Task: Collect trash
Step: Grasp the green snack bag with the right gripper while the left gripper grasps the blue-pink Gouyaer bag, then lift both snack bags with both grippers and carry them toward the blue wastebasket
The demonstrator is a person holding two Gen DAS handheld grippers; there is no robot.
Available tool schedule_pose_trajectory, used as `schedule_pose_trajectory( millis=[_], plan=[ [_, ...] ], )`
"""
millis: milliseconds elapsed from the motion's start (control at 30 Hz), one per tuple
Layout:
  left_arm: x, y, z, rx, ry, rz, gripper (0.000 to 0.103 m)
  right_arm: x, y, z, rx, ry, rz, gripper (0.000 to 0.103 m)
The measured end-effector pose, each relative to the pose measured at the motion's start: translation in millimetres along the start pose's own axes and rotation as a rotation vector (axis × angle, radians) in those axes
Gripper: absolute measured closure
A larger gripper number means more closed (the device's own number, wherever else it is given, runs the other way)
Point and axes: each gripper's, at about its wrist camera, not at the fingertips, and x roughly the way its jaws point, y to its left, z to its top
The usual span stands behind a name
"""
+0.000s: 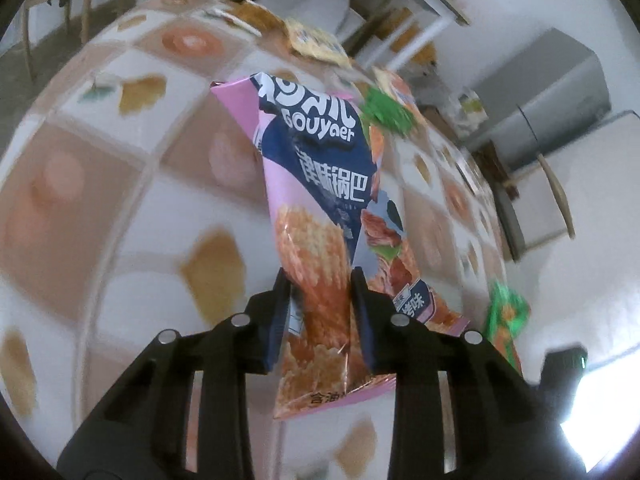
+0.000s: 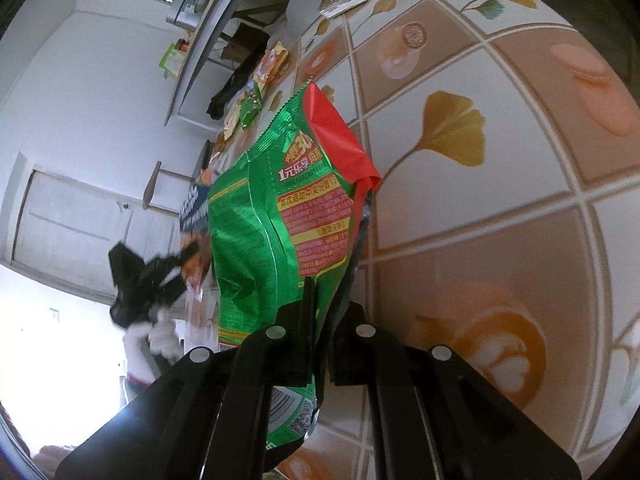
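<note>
Pink and navy foil, printed with white lettering and pictures of orange crisps, makes up the crinkled snack bag [image 1: 320,216] that the left claw [image 1: 320,308] pinches near its lower end, its two dark fingers [image 1: 362,312] closed in against the foil on either side. The bag sticks out ahead of the claw, lifted clear of the worktop [image 1: 120,208], which is covered in a glossy cloth of beige and white squares with peach flowers and yellow ginkgo leaves. Further along that worktop lie more wrappers: a yellow packet [image 1: 316,42] near the far edge, a small green wrapper [image 1: 386,114] just beyond the held bag's top, and an orange-and-white packet [image 1: 398,88] touching the green one. At the right of the left wrist view the green foil bag [image 1: 506,320] shows as a blurred shape. In the right wrist view the right claw [image 2: 324,304] is clamped on that green foil bag [image 2: 276,240], which has a red folded top corner, yellow and red panels of small print and a code square at its lower end; the black fingers [image 2: 306,320] squeeze its lower part and the bag stands out ahead of them, raised off the patterned worktop [image 2: 500,200]. Left of it, the left claw [image 2: 152,280] appears as a blurred black shape with the pink and navy bag [image 2: 194,216] hanging against it. Small wrappers [image 2: 256,100] lie scattered along the worktop's far end.
</note>
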Motion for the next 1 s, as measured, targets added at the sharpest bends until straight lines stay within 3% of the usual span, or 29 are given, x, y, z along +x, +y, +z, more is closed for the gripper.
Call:
schedule_pose_trajectory(
  millis=[233, 367, 700, 1000],
  plan=[
    [-33, -20, -85, 0.078, 0.051, -0.025, 0.073, -8, -3, -10, 0.02, 0.002, 0.006, 0.097],
    [-38, -34, -103, 0.137, 0.028, 0.003, 0.065, -7, -7, -13, 0.043, 0.017, 0.016, 0.094],
    [-36, -47, -107, 0.227, -0.028, 0.083, 0.066, -4, -13, -14, 0.094, 0.027, 0.037, 0.094],
    [-37, -46, -112, 0.241, -0.061, 0.084, 0.073, -3, -10, -16, 0.094, 0.026, 0.01, 0.094]
  ],
)
